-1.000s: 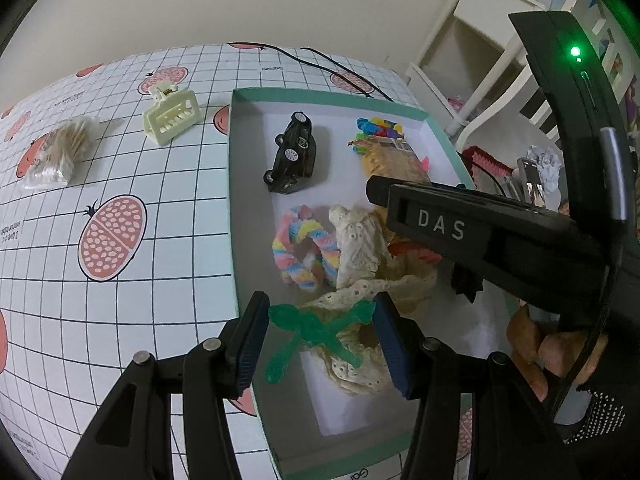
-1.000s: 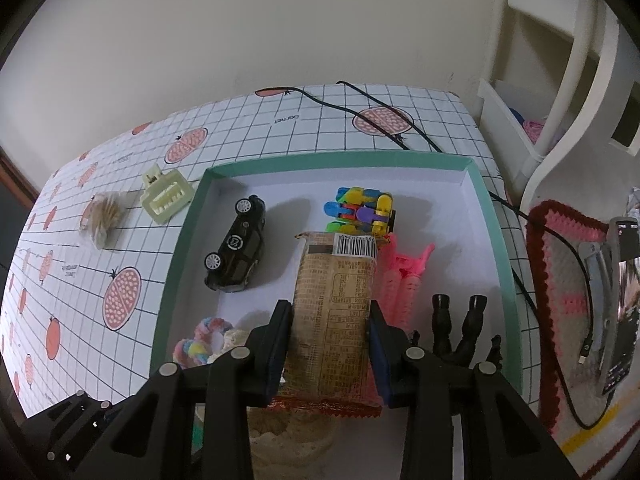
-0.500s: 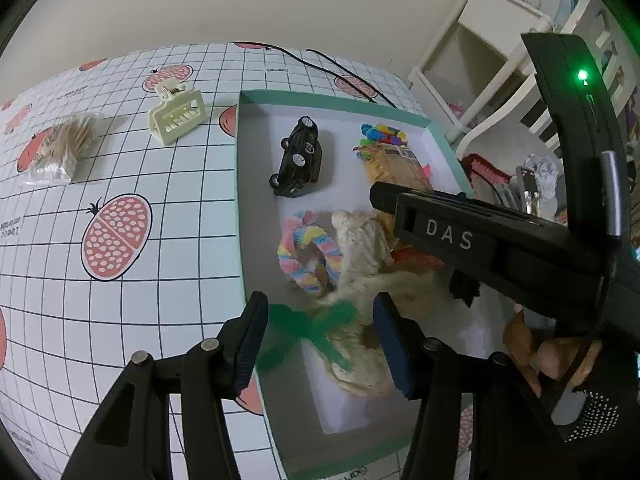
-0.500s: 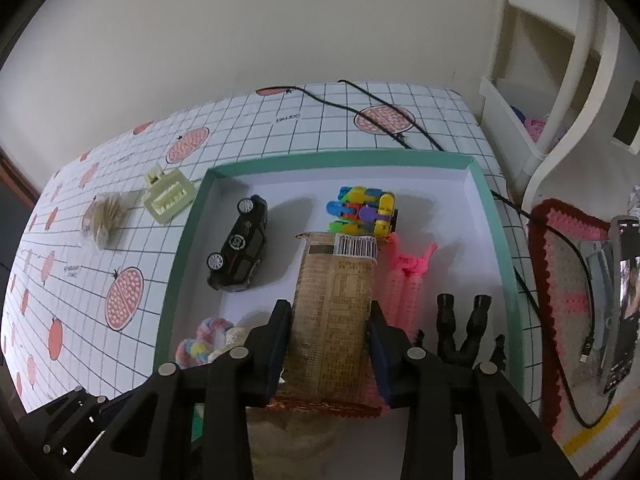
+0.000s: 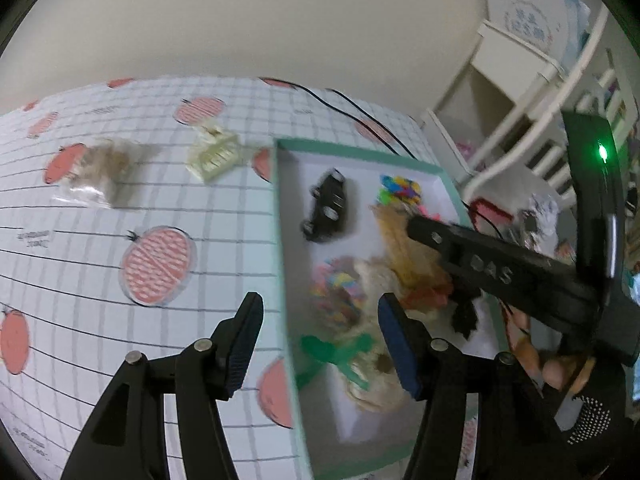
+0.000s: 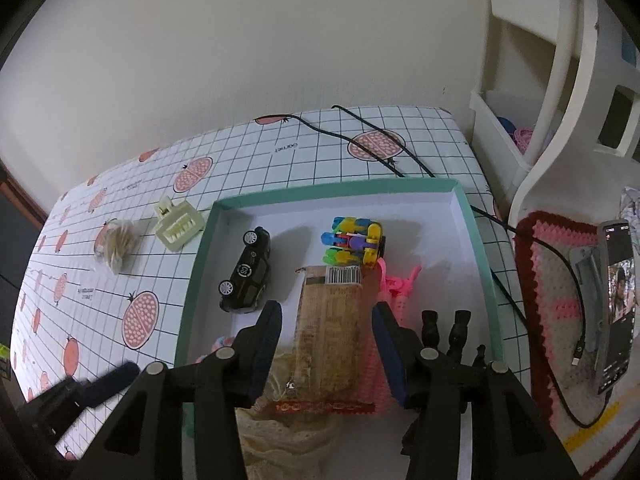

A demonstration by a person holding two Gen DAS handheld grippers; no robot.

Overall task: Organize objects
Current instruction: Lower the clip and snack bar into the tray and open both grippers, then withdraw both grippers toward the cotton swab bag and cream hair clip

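A teal-rimmed tray (image 6: 199,264) holds a black toy car (image 6: 246,272), a colourful block toy (image 6: 354,240), pink clips (image 6: 394,284), a tan snack packet (image 6: 328,320) and cream lace (image 6: 280,440). My right gripper (image 6: 326,344) is open, with the packet lying flat between its fingers and a gap on each side. My left gripper (image 5: 320,344) is open and empty above the tray's left rim (image 5: 280,208). A green plastic piece (image 5: 340,350) lies on the lace below it. A cream hair claw (image 5: 214,156) and a bag of small sticks (image 5: 104,168) lie on the tablecloth.
A rainbow scrunchie (image 5: 336,284) and a black figure (image 6: 444,328) also lie in the tray. A black cable (image 6: 384,156) crosses the table's far end. To the right are a phone (image 6: 616,312) on a crocheted mat and white shelves (image 6: 520,120).
My right gripper has opened and let go of the snack packet, which stays in the tray. My left gripper has swung up and to the left, away from the green piece; its view is blurred.
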